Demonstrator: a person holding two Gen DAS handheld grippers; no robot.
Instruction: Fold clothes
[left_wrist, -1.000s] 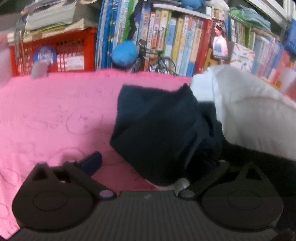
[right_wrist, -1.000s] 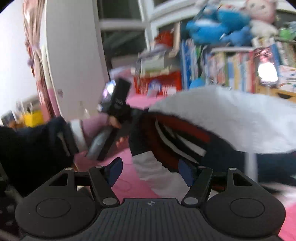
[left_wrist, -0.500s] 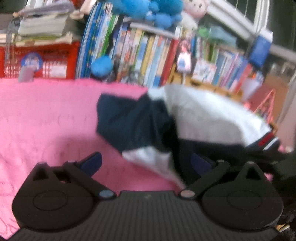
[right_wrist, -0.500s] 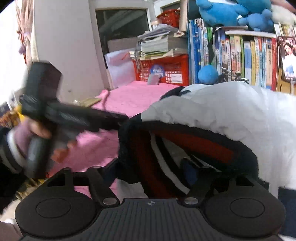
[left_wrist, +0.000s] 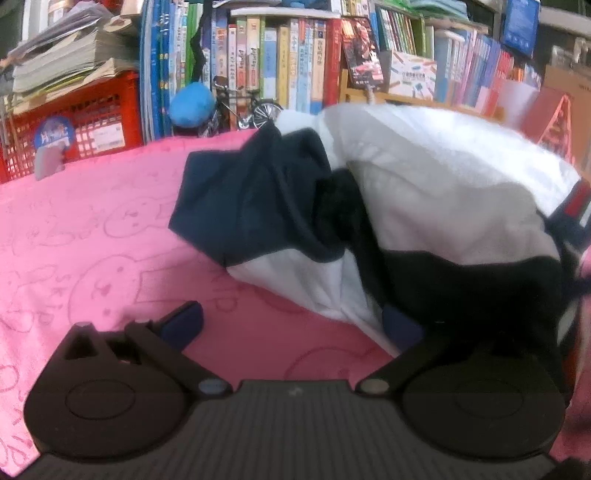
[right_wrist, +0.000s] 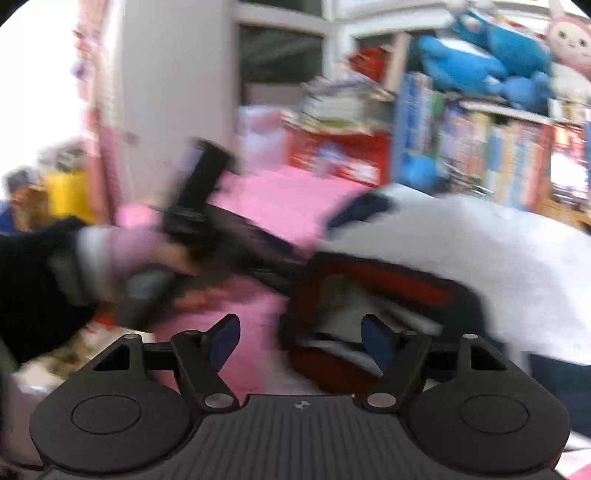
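Note:
A white and navy garment (left_wrist: 443, 192) with a red-striped hem lies bunched on the pink bed cover (left_wrist: 92, 229). My left gripper (left_wrist: 291, 325) is open just above the cover. Its right pad (left_wrist: 400, 326) sits at the garment's white lower edge, and its left pad stands free. In the blurred right wrist view, the red and navy collar (right_wrist: 369, 280) lies between the fingers of my right gripper (right_wrist: 299, 341), close to the right pad (right_wrist: 376, 343). Those jaws are opening, and the left pad is clear of the cloth. A hand in a pink sleeve (right_wrist: 122, 251) holds the left tool.
Behind the bed stand a shelf of books (left_wrist: 288, 62), a red crate (left_wrist: 74, 125) under stacked papers, a blue plush ball (left_wrist: 192, 103) and a small model bicycle (left_wrist: 243, 110). Plush toys (right_wrist: 480, 62) sit on the shelf. A white door frame (right_wrist: 177, 92) rises at the left.
The navy cloth that hung over my left gripper's right finger now lies spread beside it. The collar no longer wraps both right fingers, and the right jaws stand wider.

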